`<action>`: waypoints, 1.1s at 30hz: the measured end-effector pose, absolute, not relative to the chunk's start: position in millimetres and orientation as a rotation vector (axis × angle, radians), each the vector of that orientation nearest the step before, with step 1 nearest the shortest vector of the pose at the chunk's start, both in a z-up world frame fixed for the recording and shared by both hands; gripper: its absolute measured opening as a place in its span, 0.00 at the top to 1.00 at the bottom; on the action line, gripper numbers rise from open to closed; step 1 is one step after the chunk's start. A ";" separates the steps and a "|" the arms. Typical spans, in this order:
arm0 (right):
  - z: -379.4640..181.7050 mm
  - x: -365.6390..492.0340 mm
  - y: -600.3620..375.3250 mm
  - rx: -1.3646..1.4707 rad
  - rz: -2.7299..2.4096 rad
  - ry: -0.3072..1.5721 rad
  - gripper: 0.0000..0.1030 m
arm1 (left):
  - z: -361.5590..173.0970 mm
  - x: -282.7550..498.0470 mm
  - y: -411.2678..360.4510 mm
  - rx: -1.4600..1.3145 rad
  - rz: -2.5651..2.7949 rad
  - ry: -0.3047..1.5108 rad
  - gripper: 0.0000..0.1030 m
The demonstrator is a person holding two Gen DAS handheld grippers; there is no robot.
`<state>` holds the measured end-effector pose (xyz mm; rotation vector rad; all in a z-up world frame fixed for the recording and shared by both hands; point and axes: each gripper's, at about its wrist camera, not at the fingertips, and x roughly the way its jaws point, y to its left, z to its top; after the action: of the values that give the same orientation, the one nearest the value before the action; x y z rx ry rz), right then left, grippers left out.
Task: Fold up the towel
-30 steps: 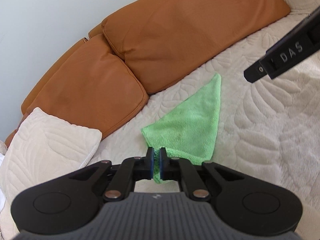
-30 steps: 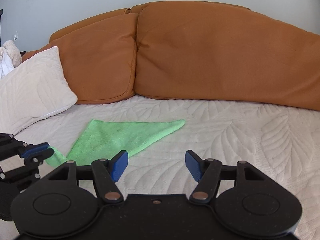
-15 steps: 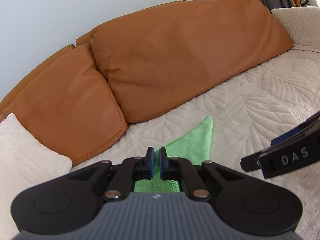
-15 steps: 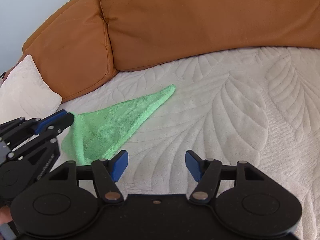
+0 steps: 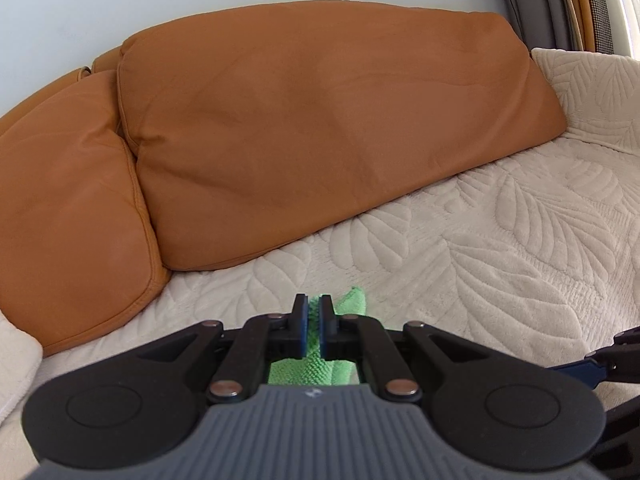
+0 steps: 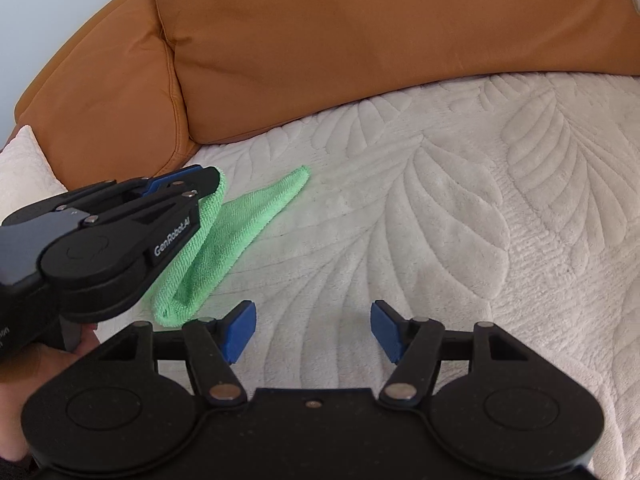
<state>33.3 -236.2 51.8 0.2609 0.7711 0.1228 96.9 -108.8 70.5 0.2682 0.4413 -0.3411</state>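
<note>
Left tool (image 5: 314,328): clenched on green towel (image 6: 224,236) edge, lifted off quilted cover (image 6: 460,208).
Right tool (image 6: 312,330): released, towel's folded end just left of it.

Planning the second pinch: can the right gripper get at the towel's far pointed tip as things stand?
Probably yes. The right gripper is open and empty, the tip of the green towel lies flat on the quilted cover with nothing between; the left gripper holds another corner, off to the side.
</note>
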 end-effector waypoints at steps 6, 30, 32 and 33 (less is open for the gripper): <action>48.9 36.3 -233.8 0.215 0.109 0.776 0.38 | 59.2 118.4 -117.9 0.246 -0.359 0.493 0.94; 46.7 38.0 -221.7 0.165 0.161 0.722 0.38 | 94.6 62.1 2.2 0.041 -0.176 0.470 0.15; 47.6 38.4 -218.4 0.154 0.171 0.702 0.38 | 86.3 48.4 17.0 0.027 -0.137 0.470 0.13; 47.9 38.8 -216.1 0.146 0.176 0.689 0.38 | 81.7 45.2 21.8 0.019 -0.112 0.485 0.09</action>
<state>38.8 -216.1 47.9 0.1456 0.6887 0.1761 45.2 21.8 81.7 0.0195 0.4846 -0.1121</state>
